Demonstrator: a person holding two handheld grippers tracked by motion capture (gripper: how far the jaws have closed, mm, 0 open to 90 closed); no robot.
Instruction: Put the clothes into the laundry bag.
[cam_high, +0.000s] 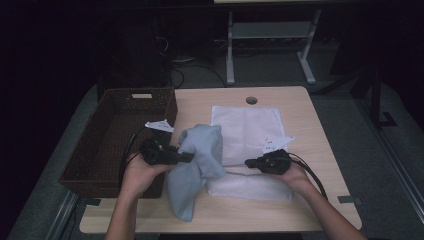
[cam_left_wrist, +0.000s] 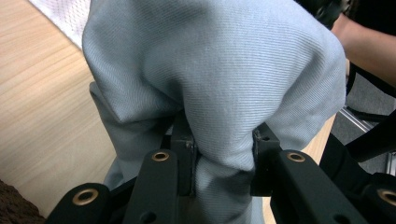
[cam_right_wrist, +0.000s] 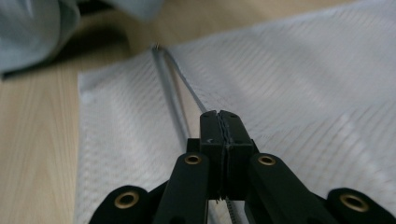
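Bagging step | left gripper (cam_left_wrist: 223, 154) clamps bunched light-blue garment (cam_high: 197, 165), centre frame beside wicker basket (cam_high: 107, 145) | right gripper (cam_right_wrist: 219, 122) pinched shut on zipper edge of white mesh laundry bag (cam_high: 247, 132), centre-right | next likely: lift bag mouth, feed garment in.
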